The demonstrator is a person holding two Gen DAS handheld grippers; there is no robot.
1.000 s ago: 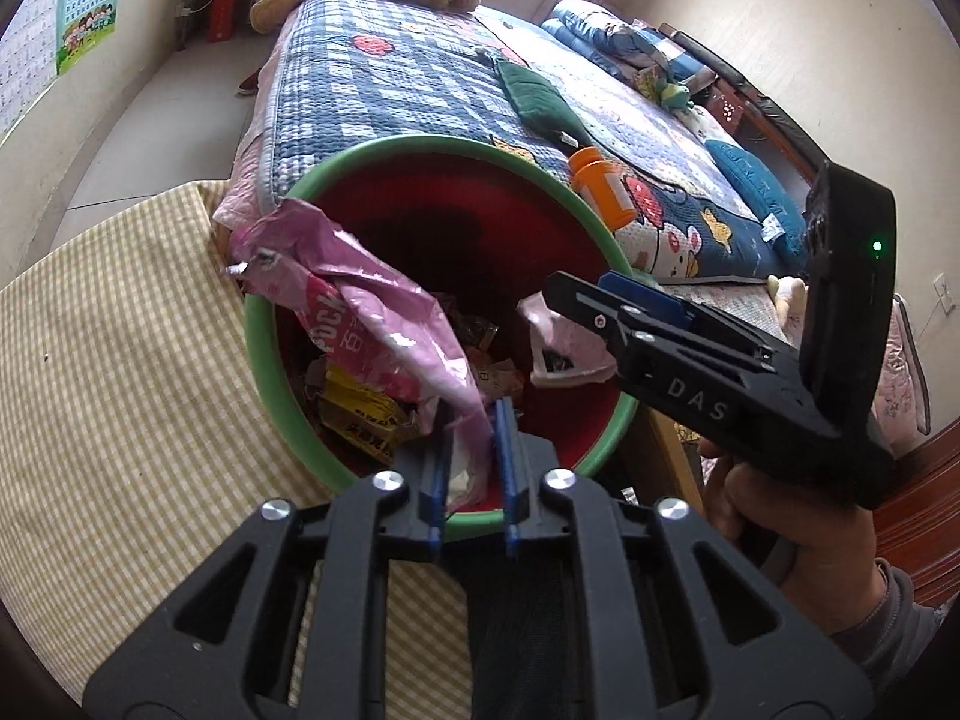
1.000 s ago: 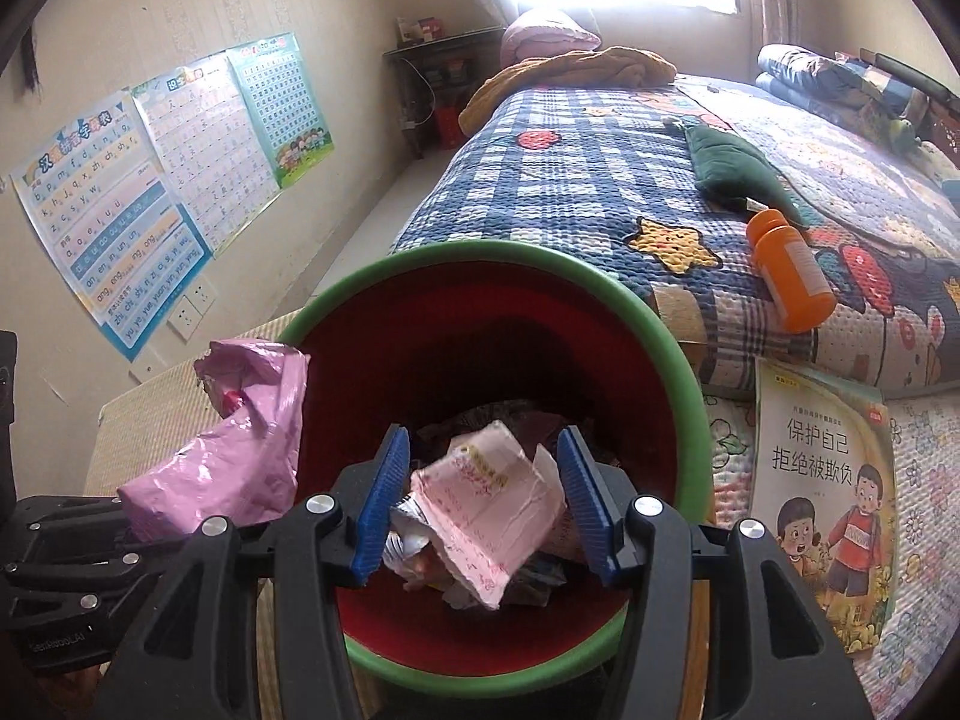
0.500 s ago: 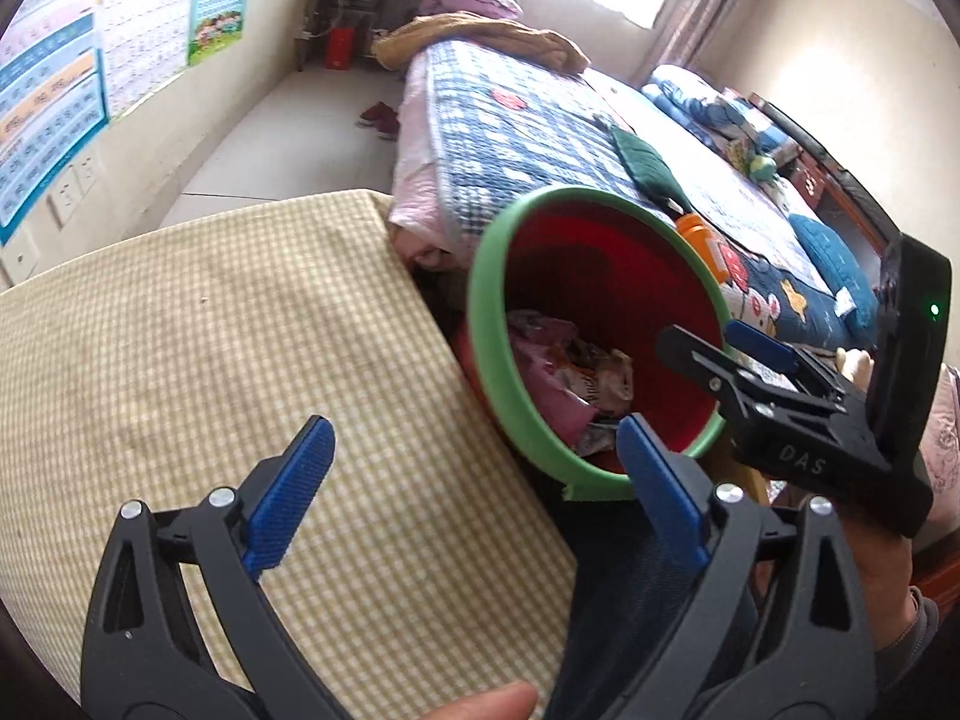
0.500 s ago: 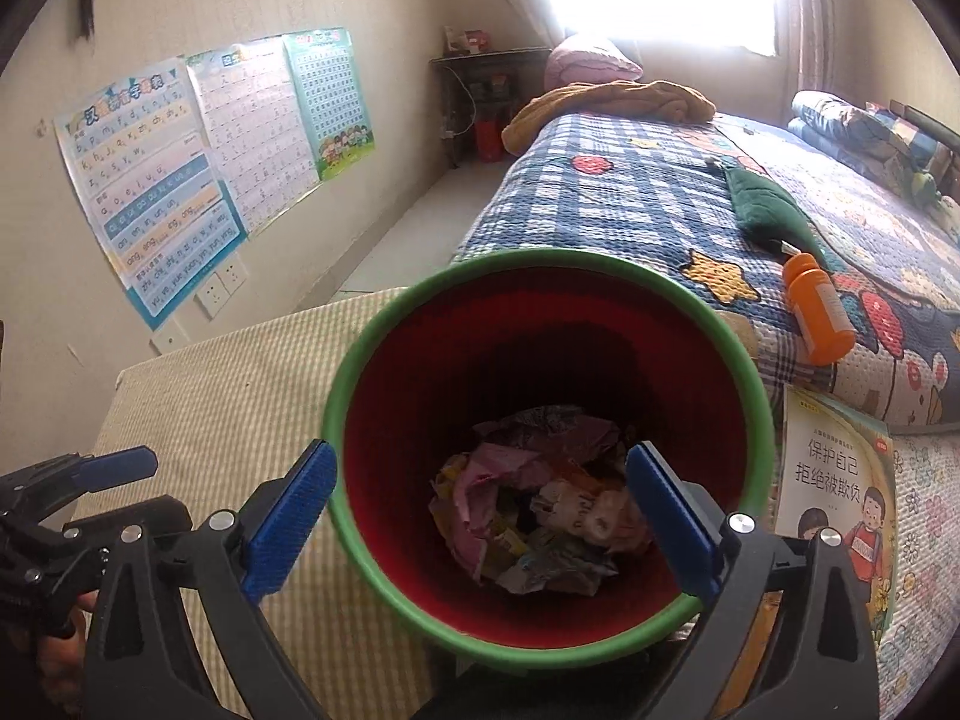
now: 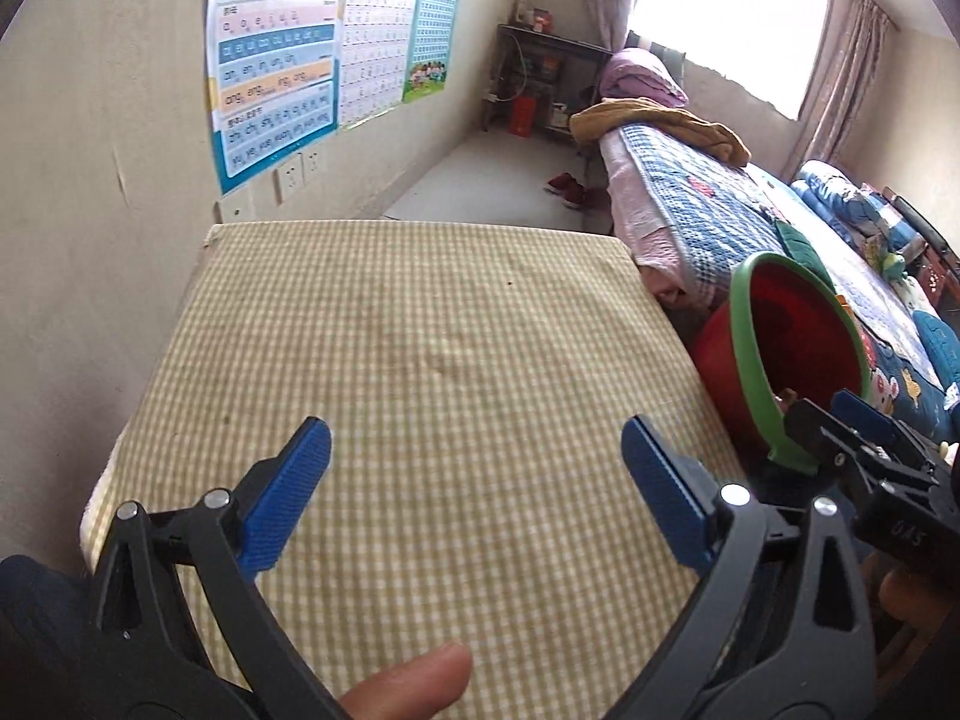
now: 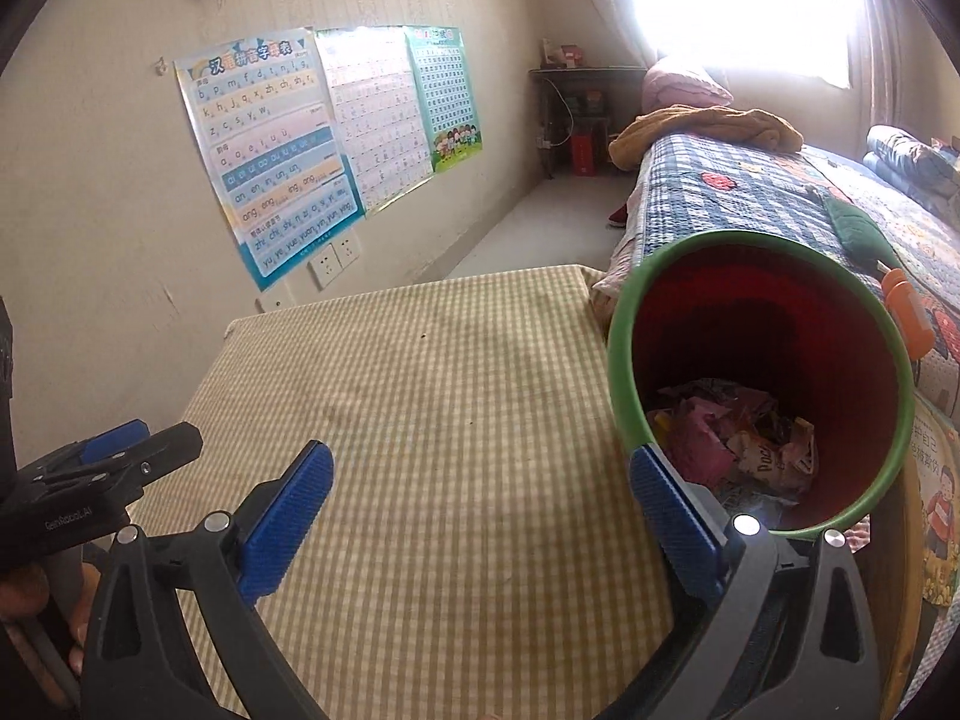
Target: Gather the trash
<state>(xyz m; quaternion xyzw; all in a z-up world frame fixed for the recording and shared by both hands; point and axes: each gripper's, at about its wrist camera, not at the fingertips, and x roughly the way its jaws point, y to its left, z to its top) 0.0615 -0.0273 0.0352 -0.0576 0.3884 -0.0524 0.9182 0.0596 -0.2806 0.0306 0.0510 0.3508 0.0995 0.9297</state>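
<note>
Yellow-checked cloth covers the table (image 5: 420, 360), with a red, green-rimmed bin (image 6: 624, 372) just off its right edge beside the bed (image 6: 720, 204). Crumpled trash (image 6: 738, 444) lies inside the bin. Left claw (image 5: 474, 468) and right claw (image 6: 480, 498) are opening wide, both empty.

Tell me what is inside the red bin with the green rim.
The red bin holds crumpled wrappers: pink pieces, a yellow scrap, a white piece with printed letters. They cover the bottom, so anything beneath them is hidden, and the near wall hides the front of the pile.
</note>
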